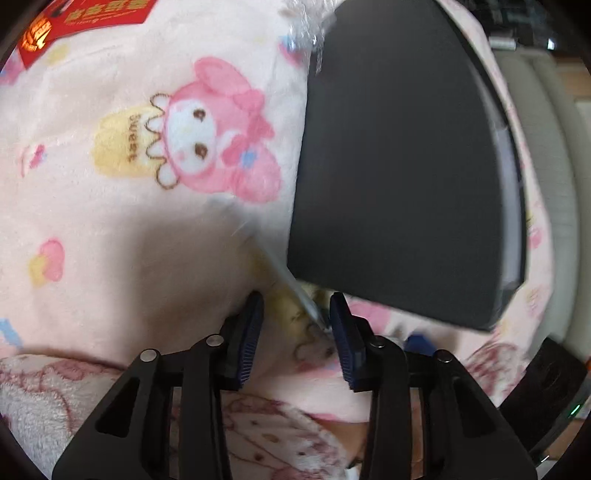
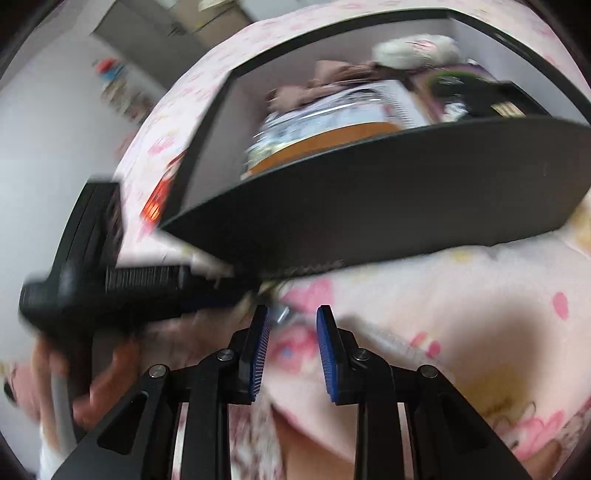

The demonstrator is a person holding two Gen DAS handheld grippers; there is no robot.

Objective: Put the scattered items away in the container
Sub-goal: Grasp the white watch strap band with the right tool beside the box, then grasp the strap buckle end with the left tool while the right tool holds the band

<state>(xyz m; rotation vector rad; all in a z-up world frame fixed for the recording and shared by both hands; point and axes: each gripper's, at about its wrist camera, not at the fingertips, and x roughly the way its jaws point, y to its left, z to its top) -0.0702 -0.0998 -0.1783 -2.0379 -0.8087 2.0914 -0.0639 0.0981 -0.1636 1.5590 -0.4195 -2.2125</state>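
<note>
Covering everything is the pink cartoon-print fleece blanket (image 1: 110, 206), bunny character and "sweet" lettering in your left wrist view, same blanket (image 2: 443, 295) under your right gripper. Next biggest: the black container (image 2: 369, 206), a soft-sided bin sitting on the blanket, open top facing the right camera. Inside it already: a printed book or box with an orange edge (image 2: 332, 114), a brown cloth (image 2: 295, 92), a white fluffy item (image 2: 413, 50), something dark at the far right, too blurred to name. From your left wrist view only the container's dark outer wall (image 1: 399, 166) shows, filling the right half. A red printed packet (image 1: 85, 22) lies on the blanket top left, well apart from the container.

Your left gripper (image 1: 297, 332) has its jaws spread partway; a thin clear pen-like stick (image 1: 295, 288) runs down between them, tip just beside the right finger, contact unclear, motion blur. So the scattered item sits on the blanket at the foot of the container wall, not inside.

Your right gripper (image 2: 291, 332) has its jaws apart too, nothing pinched; a small metallic end of that stick (image 2: 282, 314) shows just beside its left finger. The left gripper's body (image 2: 110, 288) crosses the right view, your hand (image 2: 96, 373) around its handle, blurred.
</note>
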